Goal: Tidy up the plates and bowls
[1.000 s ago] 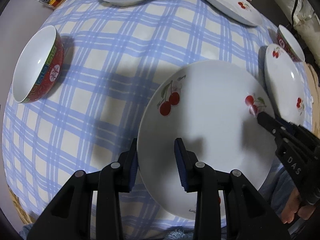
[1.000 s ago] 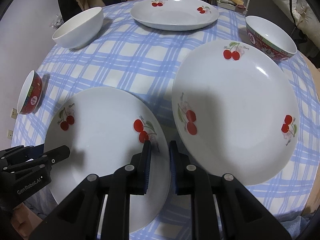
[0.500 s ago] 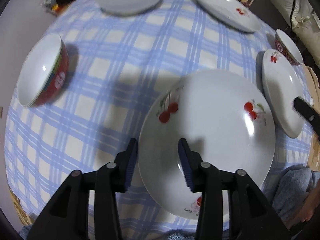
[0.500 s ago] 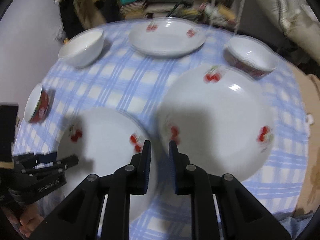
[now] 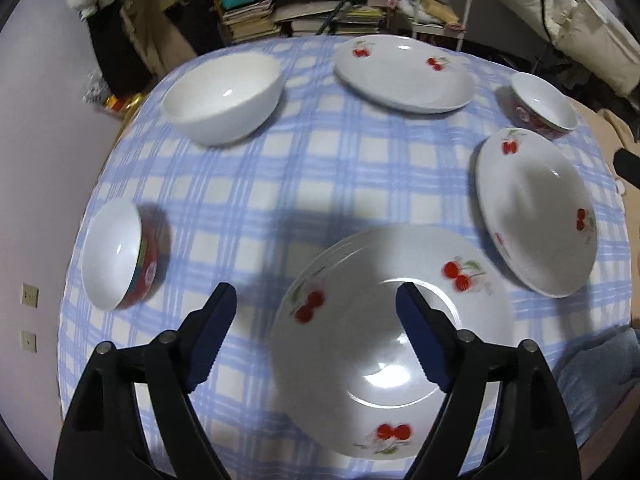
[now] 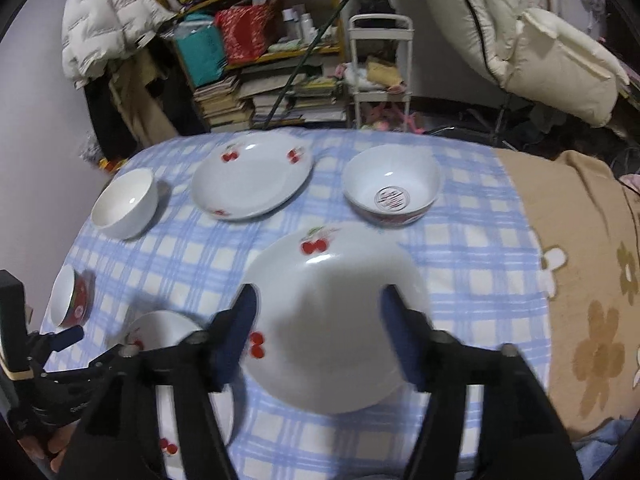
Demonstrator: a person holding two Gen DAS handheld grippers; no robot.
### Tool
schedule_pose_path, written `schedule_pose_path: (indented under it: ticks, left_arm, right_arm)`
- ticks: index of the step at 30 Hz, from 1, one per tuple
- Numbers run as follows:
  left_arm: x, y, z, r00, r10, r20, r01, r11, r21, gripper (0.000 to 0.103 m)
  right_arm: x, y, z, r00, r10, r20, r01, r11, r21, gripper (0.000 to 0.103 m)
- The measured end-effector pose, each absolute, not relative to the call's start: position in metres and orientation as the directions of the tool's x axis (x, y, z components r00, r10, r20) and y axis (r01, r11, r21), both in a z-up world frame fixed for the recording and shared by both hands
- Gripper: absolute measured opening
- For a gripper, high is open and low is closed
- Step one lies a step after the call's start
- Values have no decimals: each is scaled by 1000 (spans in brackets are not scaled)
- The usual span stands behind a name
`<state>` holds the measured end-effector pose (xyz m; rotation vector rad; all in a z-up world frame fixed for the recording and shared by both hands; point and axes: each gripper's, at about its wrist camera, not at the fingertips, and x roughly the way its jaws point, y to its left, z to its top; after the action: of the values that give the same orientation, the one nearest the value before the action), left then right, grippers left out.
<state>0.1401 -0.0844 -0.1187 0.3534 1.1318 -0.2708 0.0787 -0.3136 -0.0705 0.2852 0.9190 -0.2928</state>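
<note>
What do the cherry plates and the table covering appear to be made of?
Nearest cherry plate: likely glazed ceramic or porcelain; glossy white, sharp light glints, printed cherries. Melamine can't be ruled out. Table covering: looks like woven cloth, matte blue-and-white check, no shine.

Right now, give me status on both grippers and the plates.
Left gripper open, empty, over near plate. Right gripper open, empty, over second plate. Three plates, three bowls unstacked. Nothing blocking.
</note>
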Motion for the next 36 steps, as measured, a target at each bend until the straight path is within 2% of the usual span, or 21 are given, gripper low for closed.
schedule_pose_path:
  ticks: [2,4,16,24,28,36]
  left_arm:
    - [140,-96,-116,393,-37,-919,412,900,140,85]
    - [140,-107,-114,393,-46,-919,421,897,135,85]
    - [143,-159,-95,479,-94,-873,479,861,170,85]
    - [162,-177,-92,466,-105,-879,488,859,156,85]
    - [168,-183,-96,424,-120,-898,487,866,115,85]
    - [173,-209,-118,378,-115,-919,520,848,107,85]
  right_arm:
    - [79,-320,-68,579,-121,-807,374,918,131,93]
    - [79,-326,-66,583,-118,-804,373,918,136,96]
    - [71,-367,-61,596,-136,-791,421,892,164,97]
    - [70,-388,-64,576,-165,-801,441,888,134,97]
    - [75,-393,-71,540,-212,-815,448,892,64,97]
    - [81,-405,-91,493,-196,-848,442,896,49,97]
